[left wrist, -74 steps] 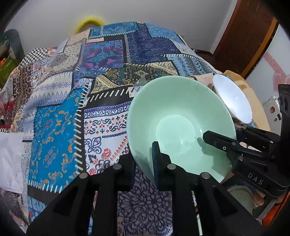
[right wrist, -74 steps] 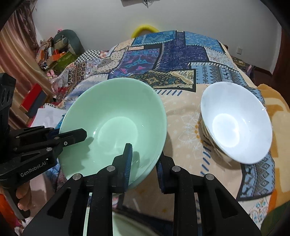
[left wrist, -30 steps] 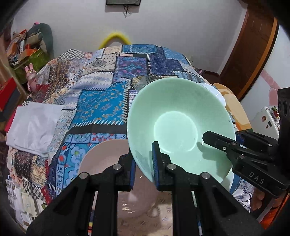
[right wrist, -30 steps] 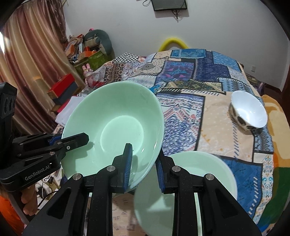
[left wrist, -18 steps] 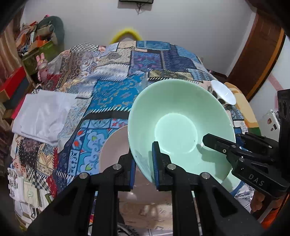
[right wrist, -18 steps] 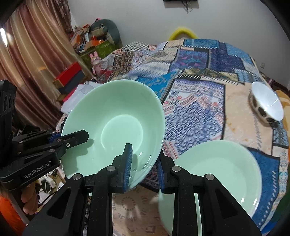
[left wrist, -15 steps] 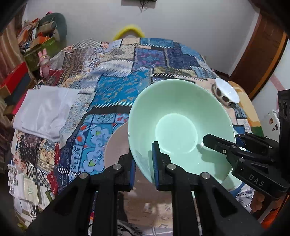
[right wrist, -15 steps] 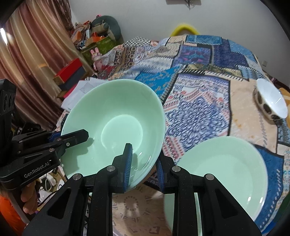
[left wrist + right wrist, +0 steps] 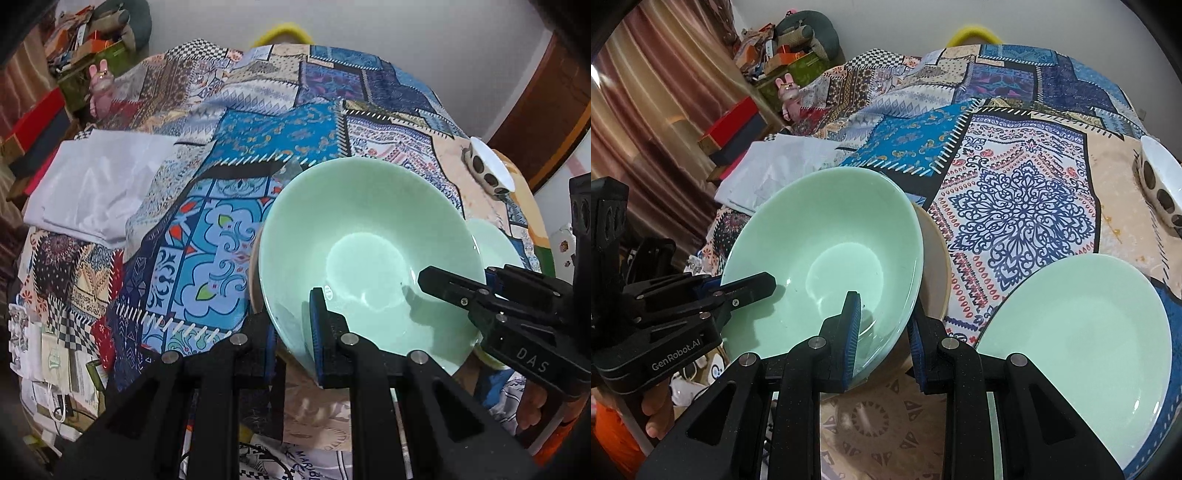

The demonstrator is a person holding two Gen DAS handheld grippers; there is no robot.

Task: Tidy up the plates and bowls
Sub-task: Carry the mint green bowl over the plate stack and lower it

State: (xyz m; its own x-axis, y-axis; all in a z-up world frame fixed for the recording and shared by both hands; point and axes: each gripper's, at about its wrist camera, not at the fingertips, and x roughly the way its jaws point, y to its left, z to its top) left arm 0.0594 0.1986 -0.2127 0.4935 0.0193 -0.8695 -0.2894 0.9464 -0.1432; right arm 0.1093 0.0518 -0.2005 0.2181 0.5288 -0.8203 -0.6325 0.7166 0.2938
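Green bowl (image 9: 369, 258) held off the bed by both grippers, tilted, above a beige plate (image 9: 934, 258).
Left gripper (image 9: 291, 347) pinches the bowl's near rim, one finger inside the bowl and one outside; right gripper (image 9: 882, 339) does the same on the opposite rim, blue pads (image 9: 853, 332) clamped on the wall. In the left view the right gripper comes in from the right edge with its tip inside the bowl; in the right view the left gripper comes in from the left edge likewise. Beige plate lies on the patchwork bedspread (image 9: 1015, 206), mostly hidden under the bowl. Green plate (image 9: 1082, 343) lies flat just right of the bowl. Small white bowl with dark spots (image 9: 1160, 184) sits well apart at the far right. White folded cloth (image 9: 96, 184) lies on the bed's left side.
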